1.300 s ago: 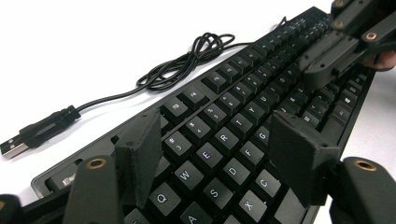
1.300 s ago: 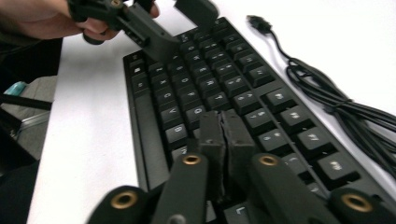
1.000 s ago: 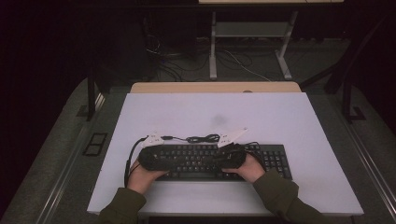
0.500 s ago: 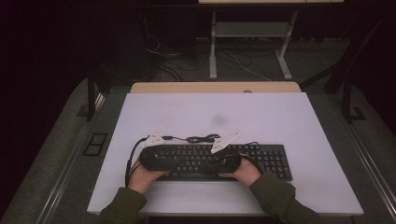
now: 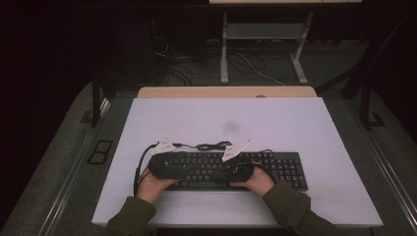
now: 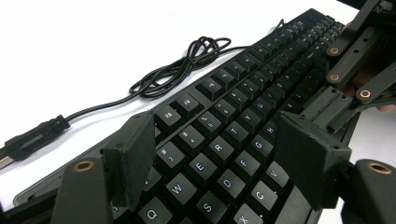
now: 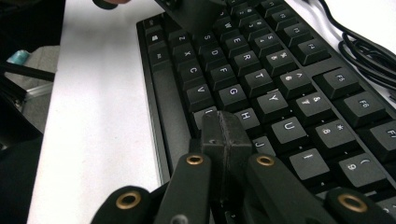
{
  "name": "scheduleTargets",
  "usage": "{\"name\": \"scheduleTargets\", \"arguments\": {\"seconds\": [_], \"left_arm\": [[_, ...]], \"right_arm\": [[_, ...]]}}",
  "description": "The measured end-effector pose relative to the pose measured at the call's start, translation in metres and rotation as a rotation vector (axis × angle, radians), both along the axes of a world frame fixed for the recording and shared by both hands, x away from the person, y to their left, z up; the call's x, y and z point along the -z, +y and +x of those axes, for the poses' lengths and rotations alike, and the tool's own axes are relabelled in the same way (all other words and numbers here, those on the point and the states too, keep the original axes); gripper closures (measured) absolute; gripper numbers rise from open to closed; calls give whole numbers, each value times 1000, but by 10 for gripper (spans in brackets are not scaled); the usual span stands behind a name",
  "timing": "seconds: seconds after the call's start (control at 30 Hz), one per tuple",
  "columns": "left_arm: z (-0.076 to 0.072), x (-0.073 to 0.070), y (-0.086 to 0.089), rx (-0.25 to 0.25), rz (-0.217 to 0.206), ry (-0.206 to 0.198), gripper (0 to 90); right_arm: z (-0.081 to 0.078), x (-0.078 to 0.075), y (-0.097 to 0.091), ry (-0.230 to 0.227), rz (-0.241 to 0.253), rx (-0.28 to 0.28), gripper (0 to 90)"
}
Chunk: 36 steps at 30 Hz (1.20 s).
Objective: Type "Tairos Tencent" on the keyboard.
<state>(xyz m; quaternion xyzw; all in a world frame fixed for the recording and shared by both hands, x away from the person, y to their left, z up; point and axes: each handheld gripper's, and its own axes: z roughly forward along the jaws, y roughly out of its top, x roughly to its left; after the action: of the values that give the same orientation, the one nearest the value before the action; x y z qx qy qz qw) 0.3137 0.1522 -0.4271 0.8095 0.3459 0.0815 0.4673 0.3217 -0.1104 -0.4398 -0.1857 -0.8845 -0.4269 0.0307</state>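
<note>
The white table (image 5: 305,123) carries a black keyboard (image 5: 285,167) along its near edge, partly hidden in the high view by 2 grippers lying over its left half. The keyboard's coiled cable (image 6: 187,65) rests on the table just behind it. The left gripper (image 6: 219,154) hovers with jaws spread above the letter keys. The right gripper (image 7: 224,130) has its jaws pressed together, tips over the H key; whether they touch is unclear.
</note>
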Motion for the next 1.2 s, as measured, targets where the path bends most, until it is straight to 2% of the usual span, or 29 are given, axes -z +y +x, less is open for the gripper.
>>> {"name": "scheduleTargets", "arguments": {"seconds": [0.23,0.67,0.87,1.07,1.2], "left_arm": [[2,0,-4,6,-3,2,341],[6,-1,-17,49,14,-1,710],[8,1,-24,73,24,19,862],[10,6,-32,79,46,40,888],[11,8,-35,86,59,48,888]], "right_arm": [[2,-4,-5,-3,29,13,839],[12,-12,-25,-6,94,92,625],[17,-13,-33,-5,118,135,448],[20,-12,-36,-17,131,173,324],[21,-12,-38,-24,136,190,281]]}}
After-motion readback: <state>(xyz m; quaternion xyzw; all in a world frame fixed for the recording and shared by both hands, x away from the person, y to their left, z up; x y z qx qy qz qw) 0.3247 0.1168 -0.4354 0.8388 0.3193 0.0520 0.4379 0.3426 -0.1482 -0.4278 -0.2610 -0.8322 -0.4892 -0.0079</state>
